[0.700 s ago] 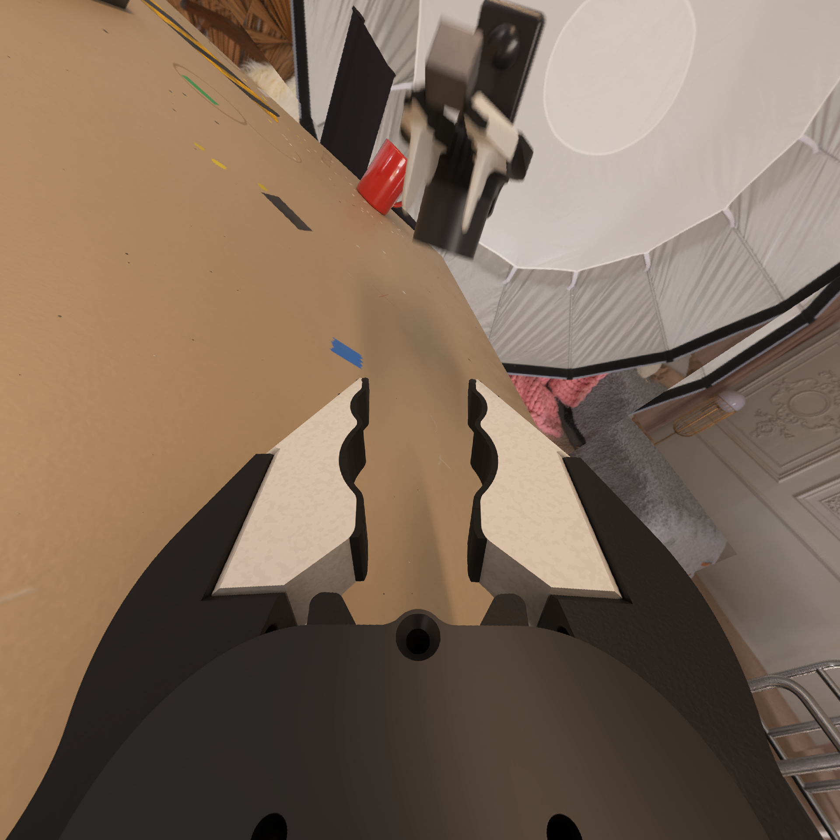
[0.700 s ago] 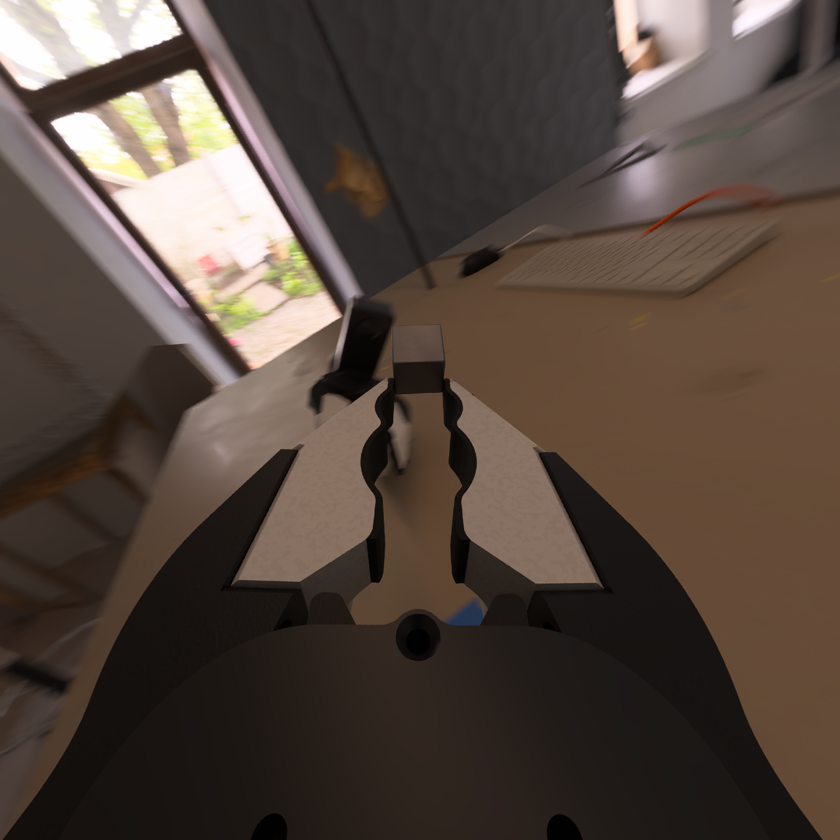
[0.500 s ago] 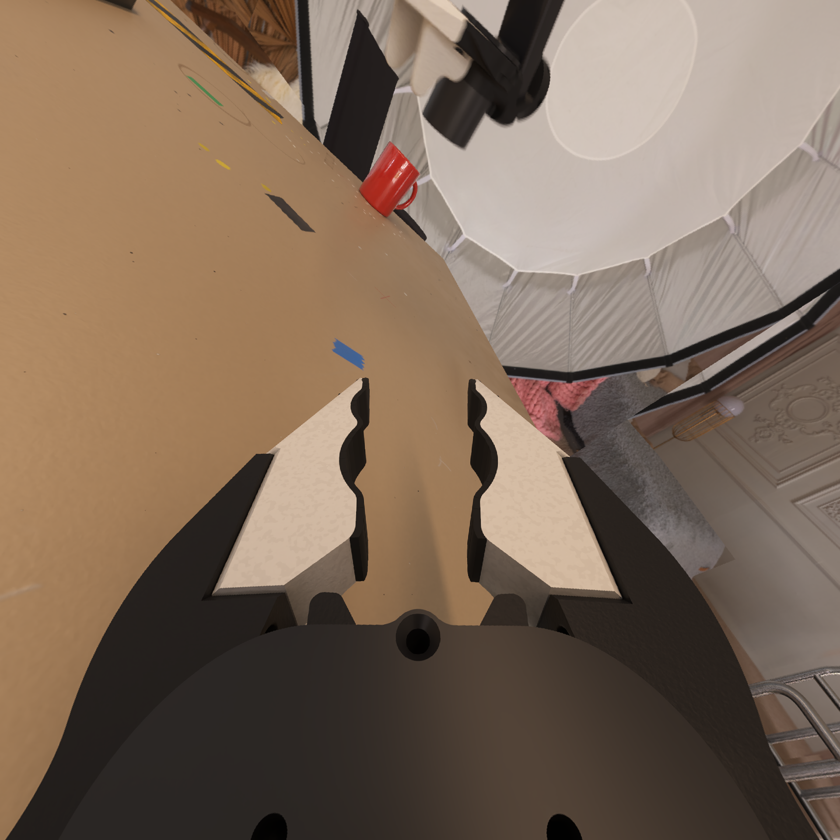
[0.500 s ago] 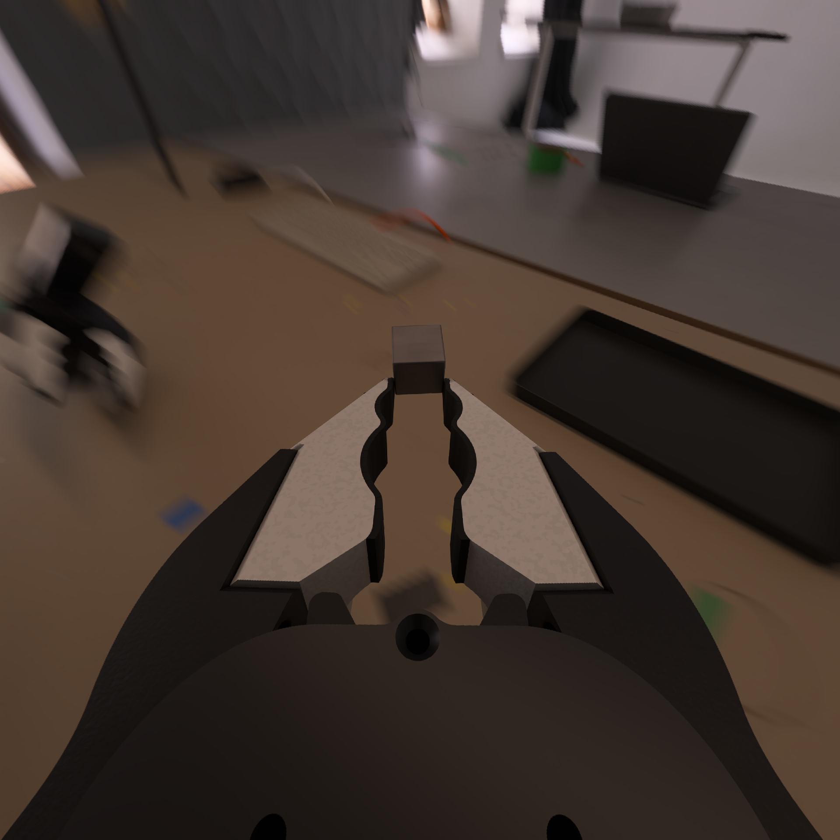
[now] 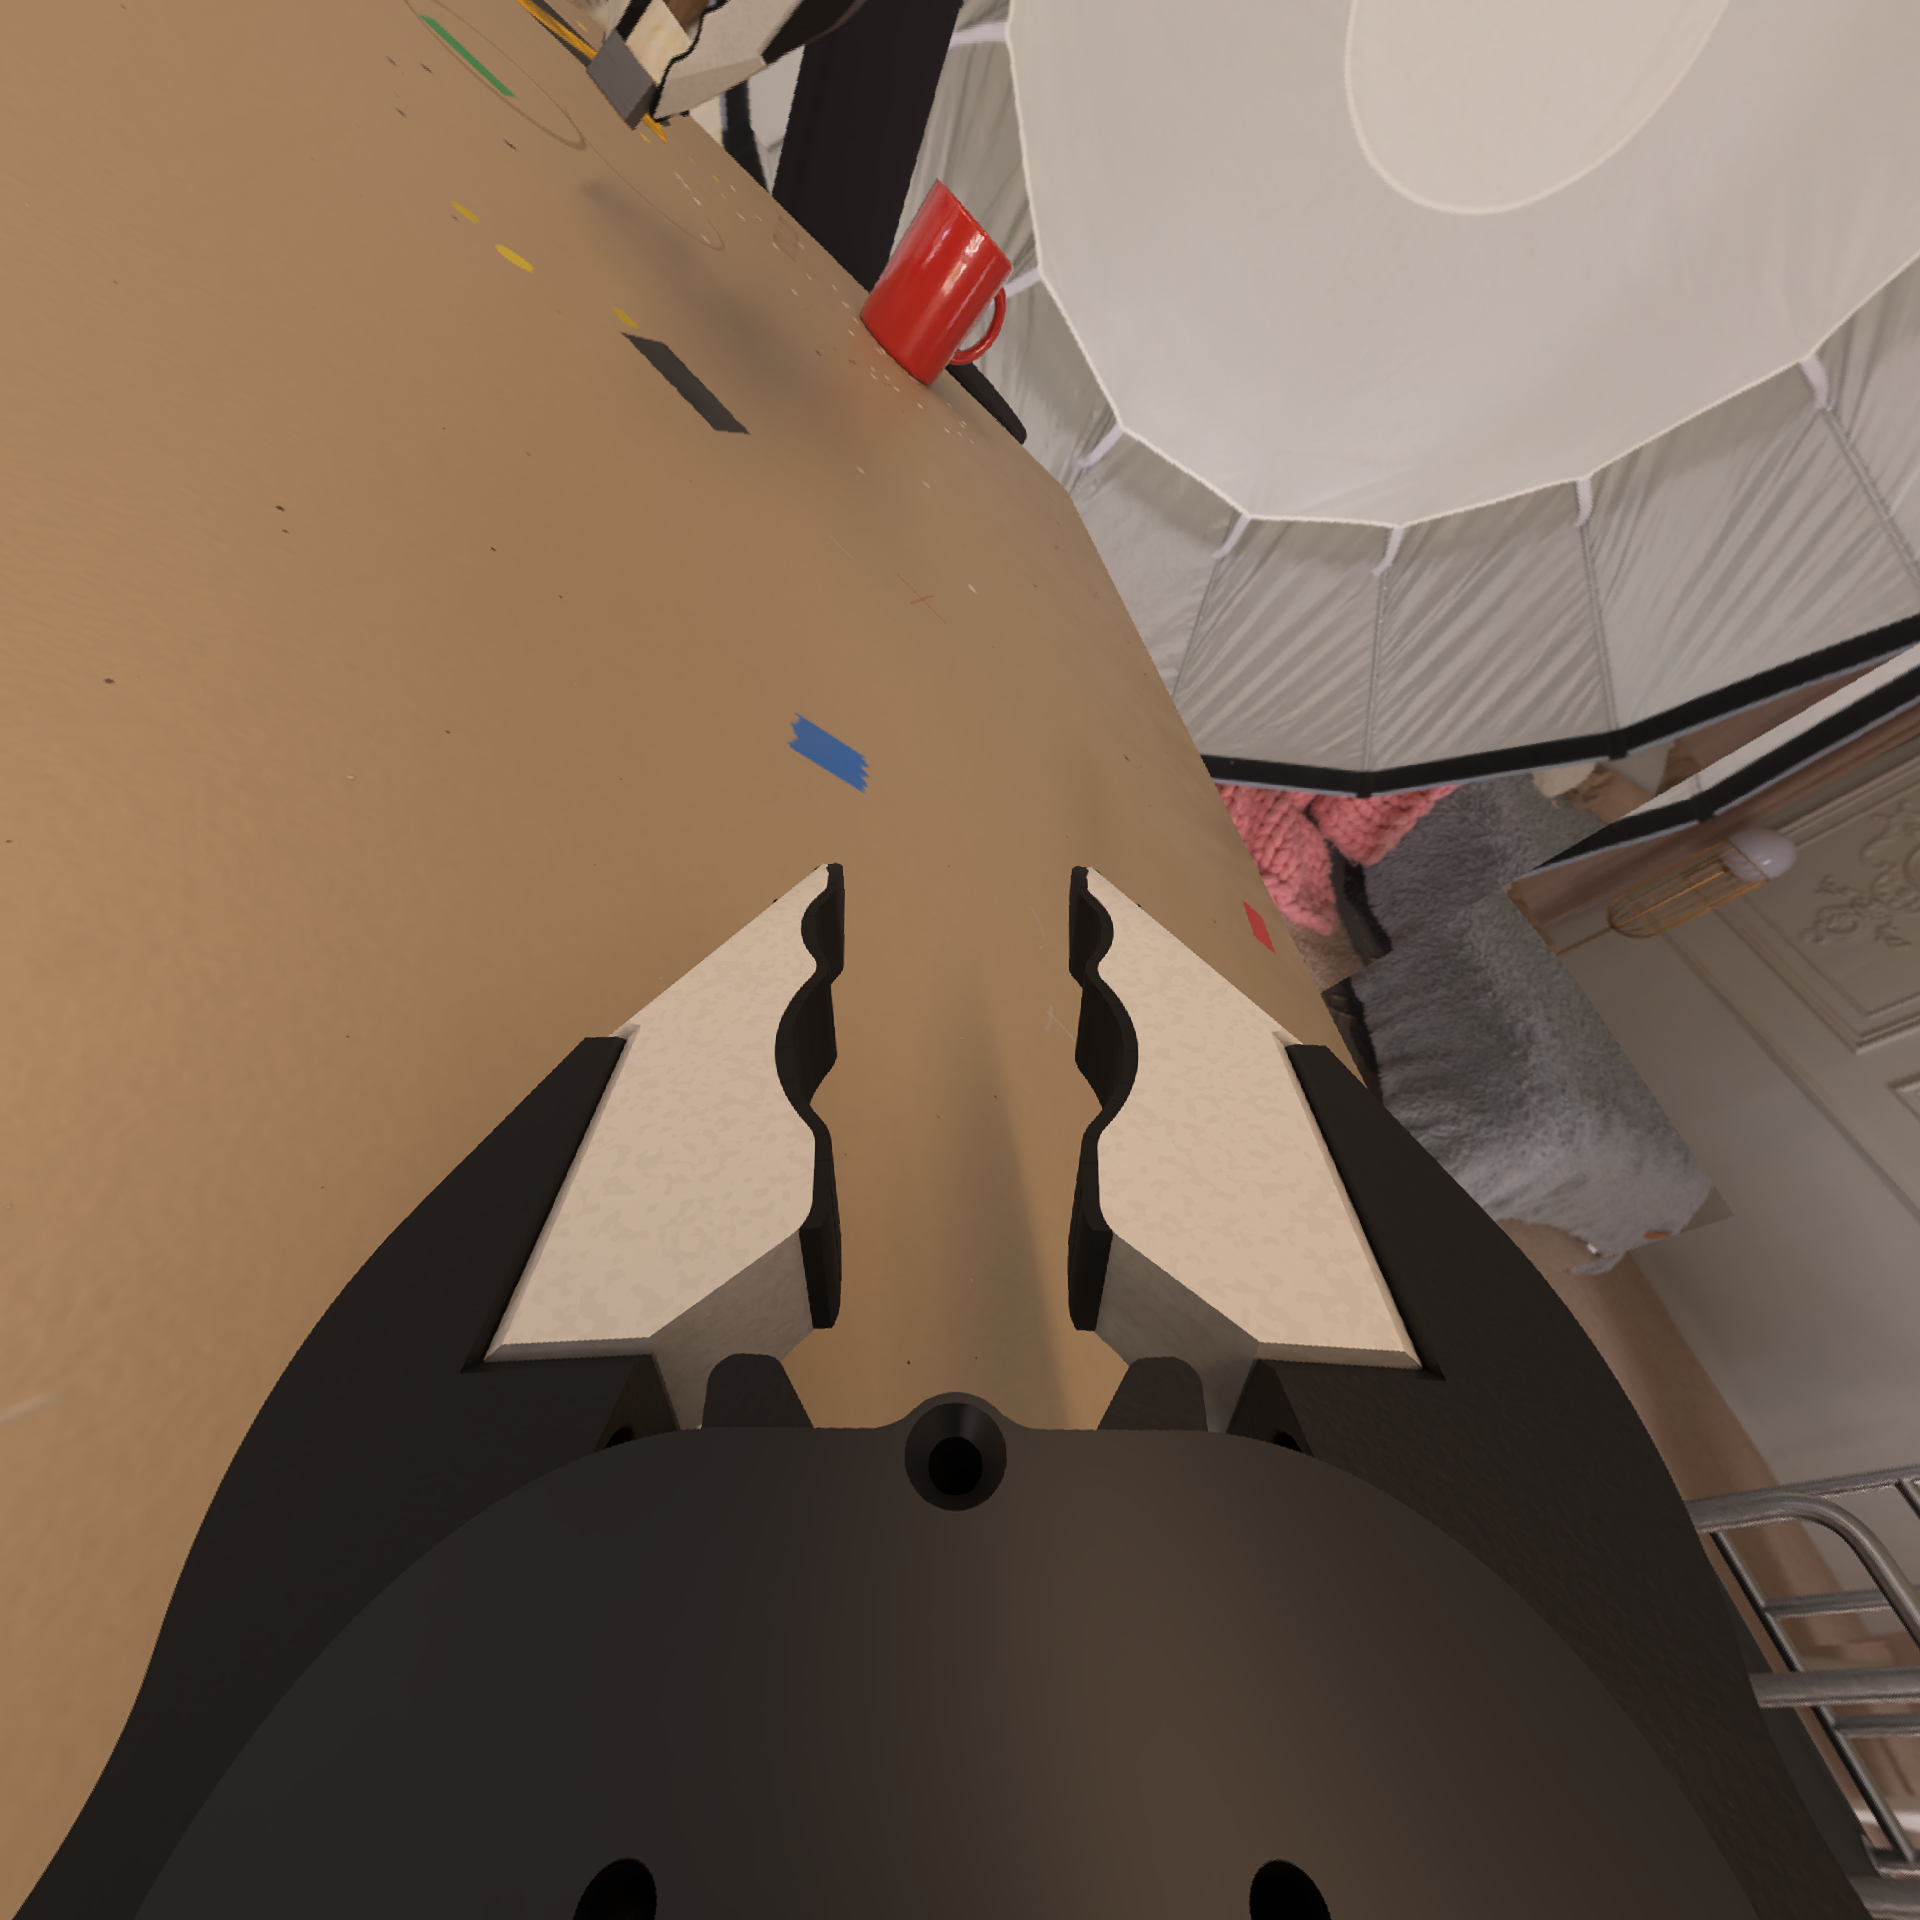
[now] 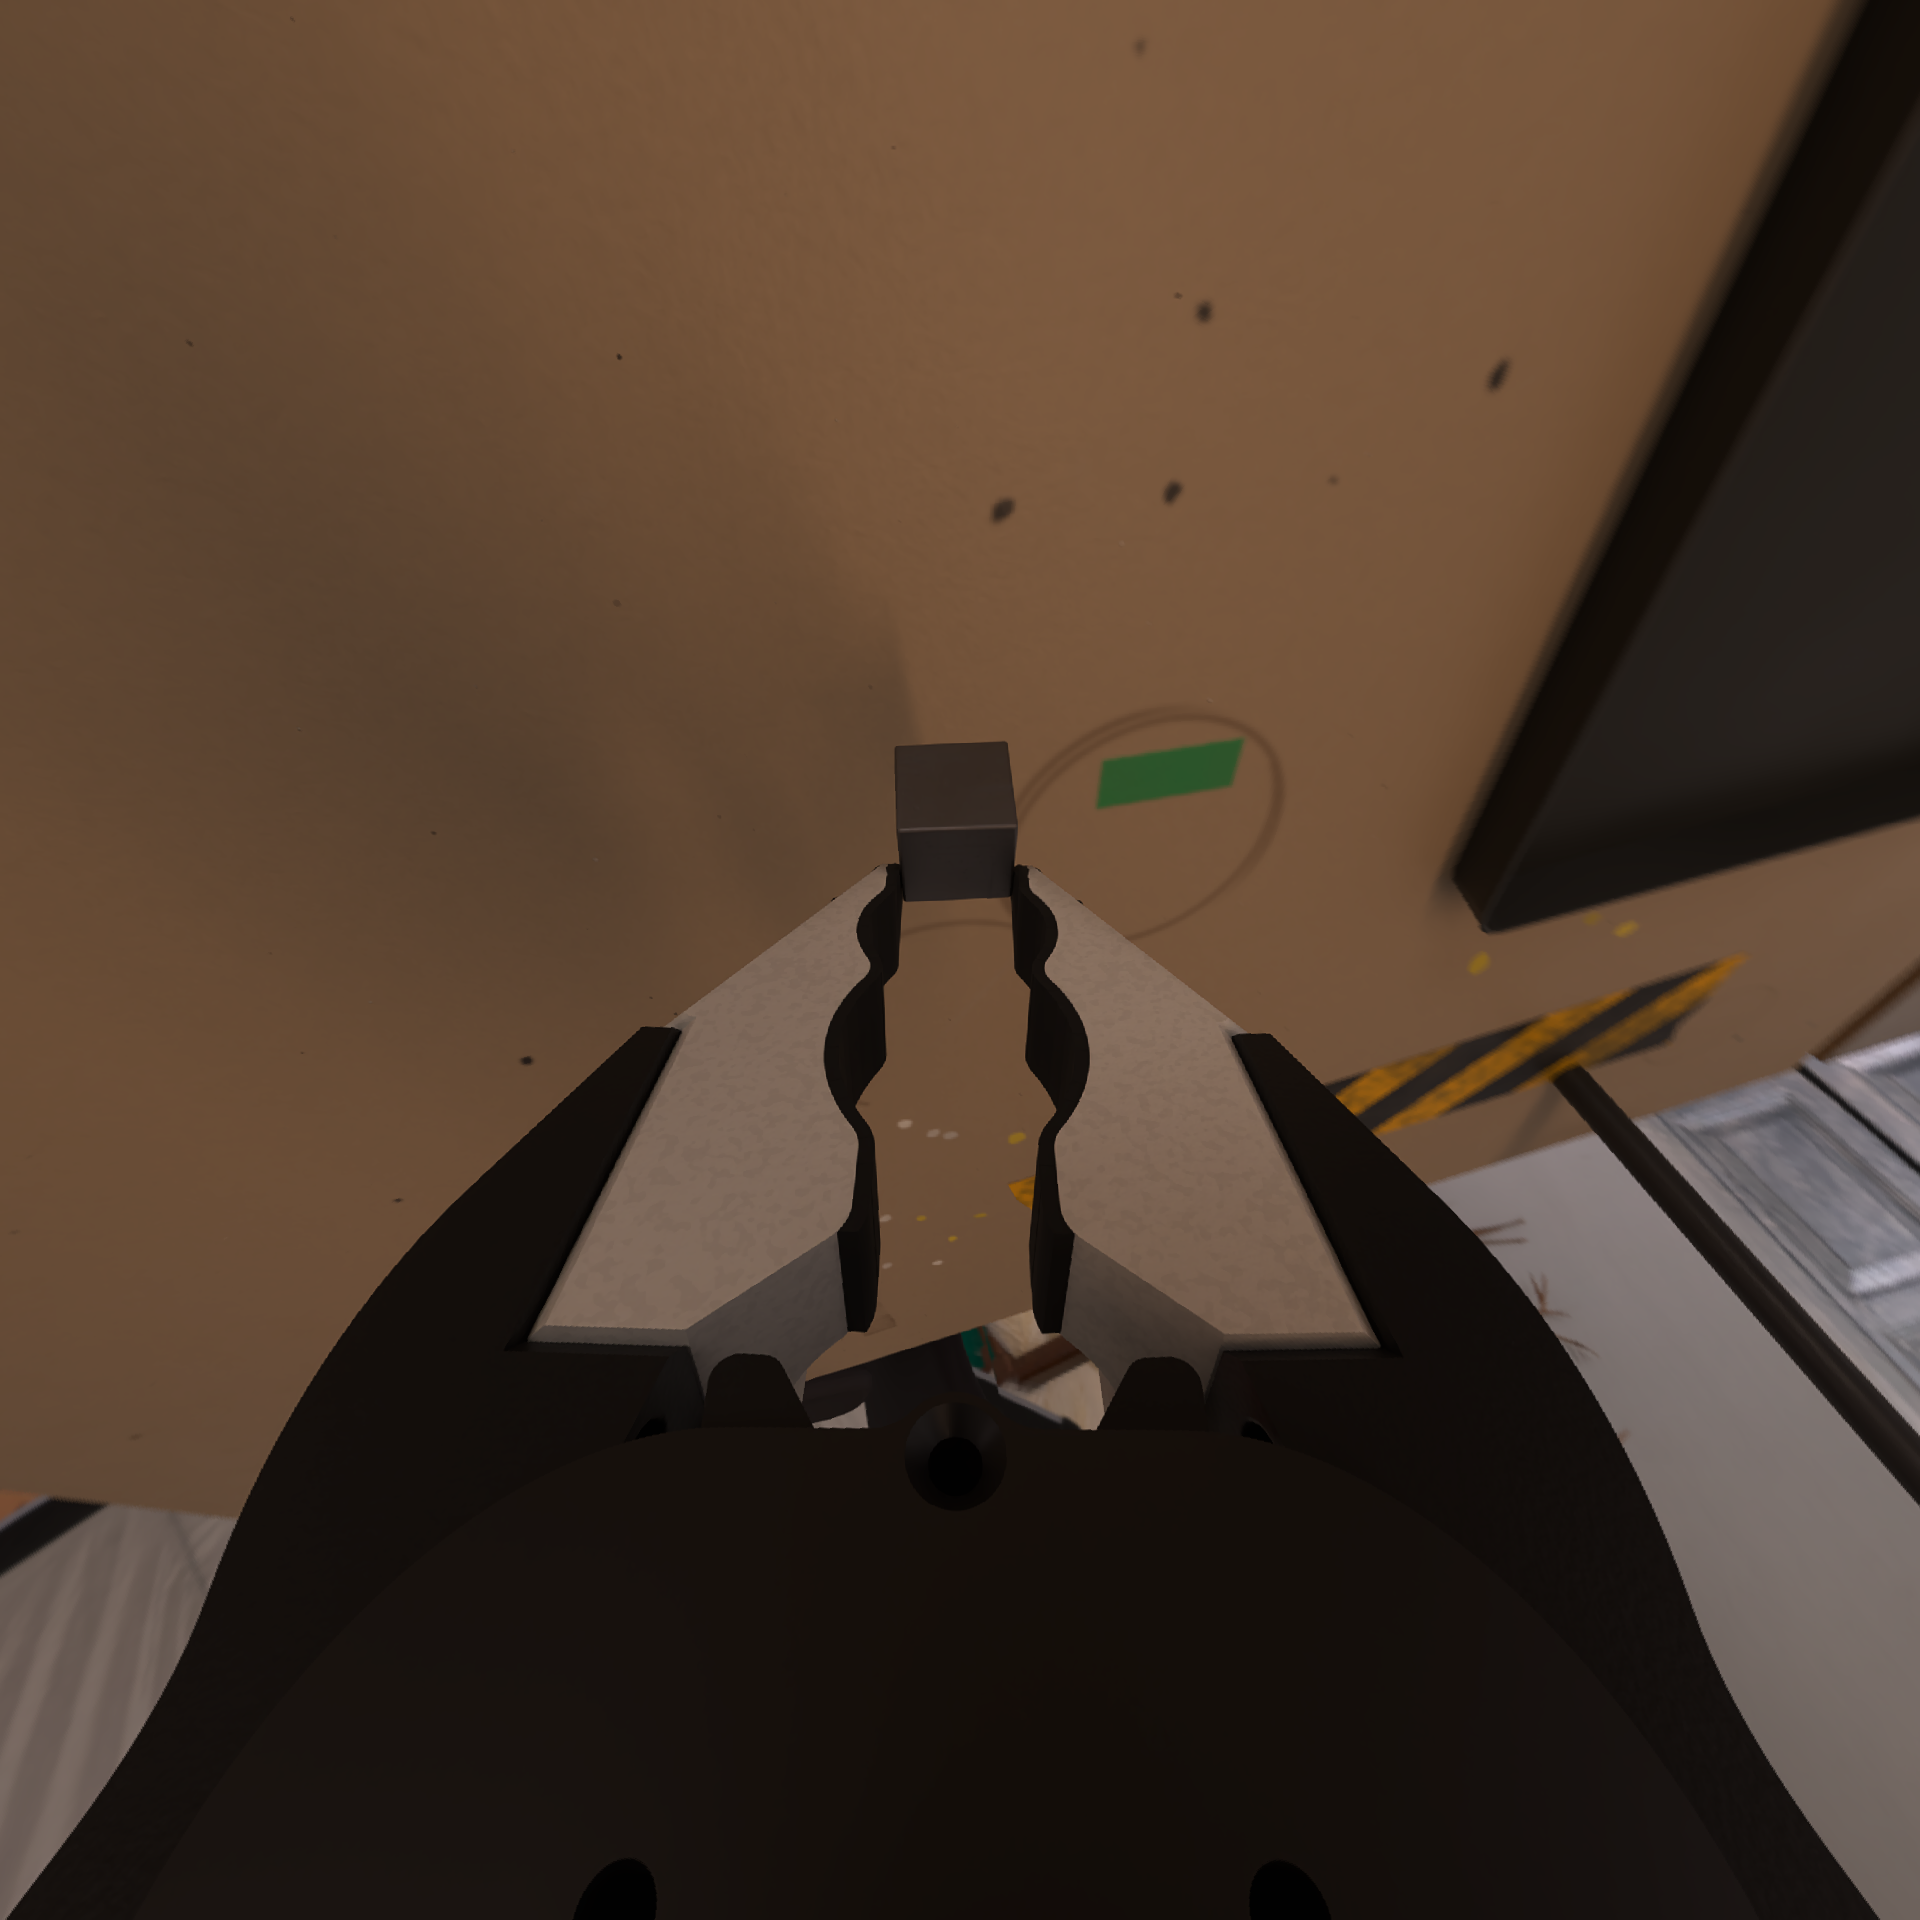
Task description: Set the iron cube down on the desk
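My right gripper is shut on the dark grey iron cube, pinched between its fingertips. It points down at the brown desk and holds the cube above it, beside a green patch inside a thin drawn ring. In the left wrist view the cube and the right gripper's pale fingers show at the top edge, just above the desk. My left gripper is open and empty, low over the desk.
A red mug stands near the desk's far edge. A black tray lies at the right, with yellow-black striped tape below it. Blue tape and a black patch mark the desk. A large white softbox stands beyond.
My right gripper has swung round with the cube, from facing across the room to pointing down at the desk near the green patch. The left gripper has not moved.
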Robot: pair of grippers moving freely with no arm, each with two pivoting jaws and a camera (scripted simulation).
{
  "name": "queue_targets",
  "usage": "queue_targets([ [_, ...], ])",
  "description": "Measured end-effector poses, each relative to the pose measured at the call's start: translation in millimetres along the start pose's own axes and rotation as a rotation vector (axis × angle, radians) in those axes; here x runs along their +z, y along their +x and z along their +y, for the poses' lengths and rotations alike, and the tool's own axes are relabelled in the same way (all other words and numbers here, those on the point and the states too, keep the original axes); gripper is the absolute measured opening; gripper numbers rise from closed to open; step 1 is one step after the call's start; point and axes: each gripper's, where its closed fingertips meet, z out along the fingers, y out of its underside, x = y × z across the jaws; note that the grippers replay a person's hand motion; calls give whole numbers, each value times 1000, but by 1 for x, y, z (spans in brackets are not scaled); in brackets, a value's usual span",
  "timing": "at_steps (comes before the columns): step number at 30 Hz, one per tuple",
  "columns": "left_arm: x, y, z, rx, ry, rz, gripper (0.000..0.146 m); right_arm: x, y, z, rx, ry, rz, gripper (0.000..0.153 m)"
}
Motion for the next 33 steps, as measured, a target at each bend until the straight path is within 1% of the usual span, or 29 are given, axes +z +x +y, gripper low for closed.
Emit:
queue_targets([
  [3, 0, 1, 0, -6, 1, 12, 43, 11, -4, -1, -25, -30, -61, 21],
  [8, -1, 1, -3, -38, 10, 29, 43, 27, -8, 6, -101, -136, -81, 21],
  [11, -2, 1, -4, -46, 16, 31, 43, 33, -7, 6, -128, -145, -68, 21],
  [21, -1, 1, -4, -56, 15, 39, 43, 34, -3, 7, -140, -163, -58, 21],
  [23, -1, 1, -4, -56, 15, 37, 43, 34, -3, 7, -140, -164, -47, 29],
  [27, -1, 0, -5, -61, 20, 33, 43, 27, -3, 10, -113, -171, -41, 38],
  [29, -2, 0, -5, -60, 25, 33, 43, 16, -1, 9, -83, -145, -14, 40],
  [30, -2, 0, -5, -60, 26, 34, 43, 8, -1, 5, -55, -105, 3, 40],
  [33, -2, 1, -6, -59, 30, 39, 42, -22, 5, -11, 113, 115, 78, 42],
])
